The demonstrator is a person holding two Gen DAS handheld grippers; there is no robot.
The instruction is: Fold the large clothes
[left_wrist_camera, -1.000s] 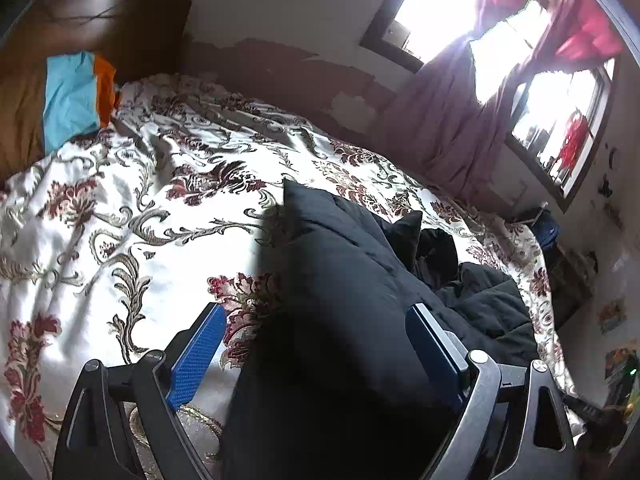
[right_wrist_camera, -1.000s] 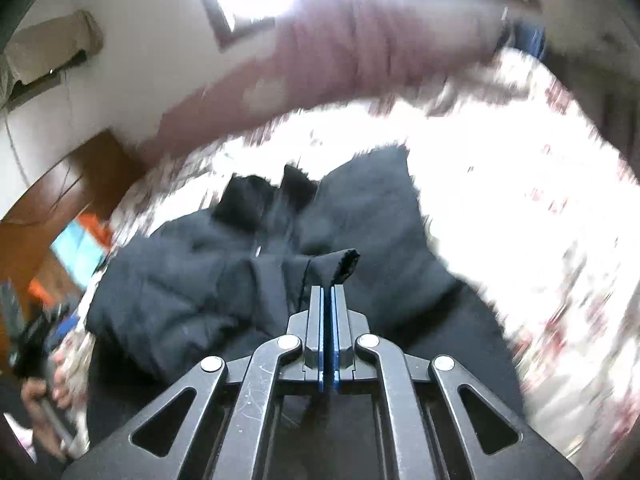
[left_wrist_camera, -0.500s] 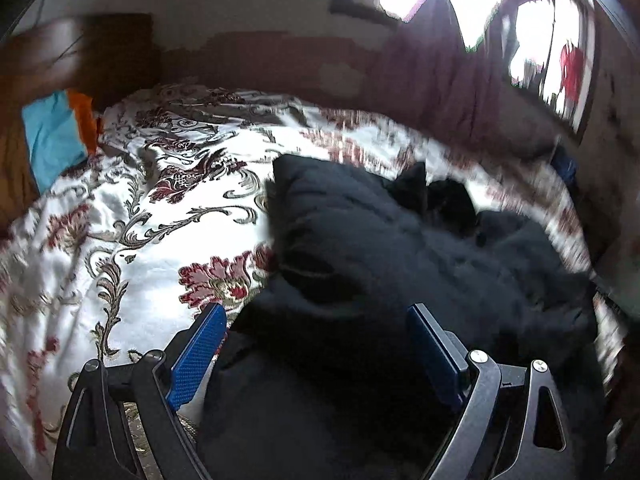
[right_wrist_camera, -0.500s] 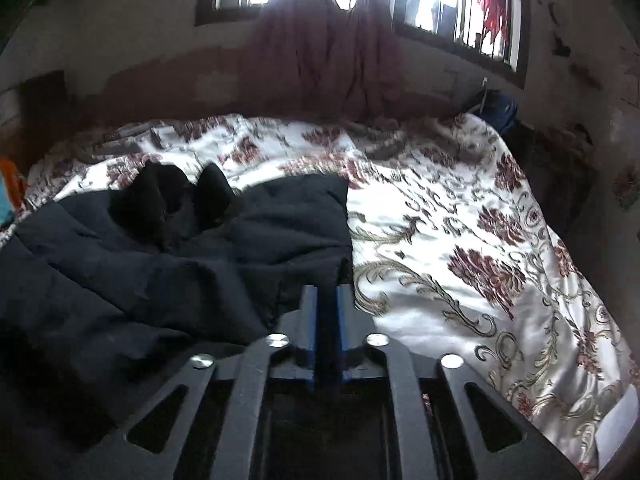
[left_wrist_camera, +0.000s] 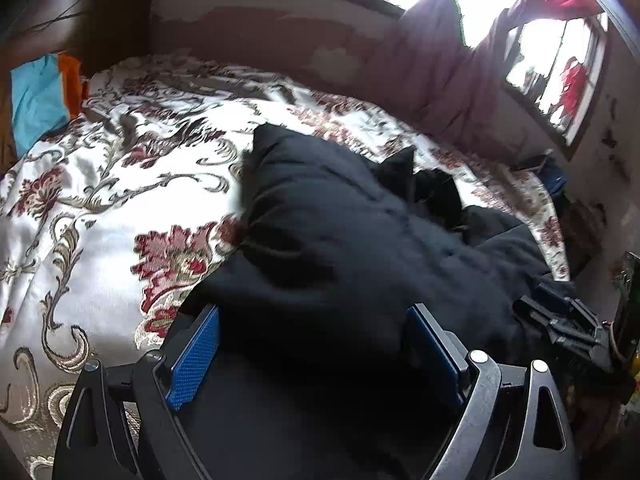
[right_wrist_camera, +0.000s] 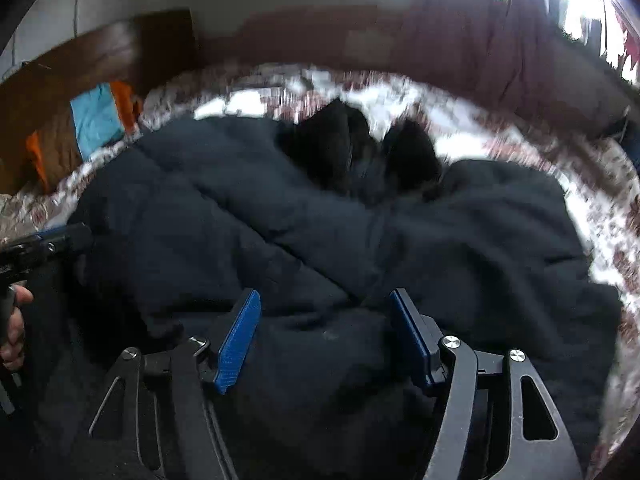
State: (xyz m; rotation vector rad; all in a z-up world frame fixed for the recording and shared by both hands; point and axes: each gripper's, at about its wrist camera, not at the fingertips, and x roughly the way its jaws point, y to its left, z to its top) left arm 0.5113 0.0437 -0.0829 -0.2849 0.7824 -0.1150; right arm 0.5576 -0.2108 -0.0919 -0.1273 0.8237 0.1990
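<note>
Left wrist view first: at the far left a turquoise and orange cloth (left_wrist_camera: pixel 38 96) lies against the dark wooden headboard (left_wrist_camera: pixel 100 12). Moving right, the floral bedspread (left_wrist_camera: pixel 100 200) covers the bed, and the black padded jacket (left_wrist_camera: pixel 340 240) lies on it, bunched, its collar pointing toward the window (left_wrist_camera: pixel 560 72) with the purple curtain (left_wrist_camera: pixel 440 60). Your left tongs (left_wrist_camera: pixel 312 344) stand wide apart over the jacket's near edge, with the dark fabric between the blue pads but not pressed by them. At the right edge you see your right tongs (left_wrist_camera: pixel 568 324) lower over the jacket. Right wrist view: your left hand (right_wrist_camera: pixel 14 324) shows at the left edge, gripping its tool. The jacket (right_wrist_camera: pixel 360 240) fills the middle, and the right tongs (right_wrist_camera: pixel 324 336) are opening, with jacket fabric lying between the pads, released rather than pinched.
</note>
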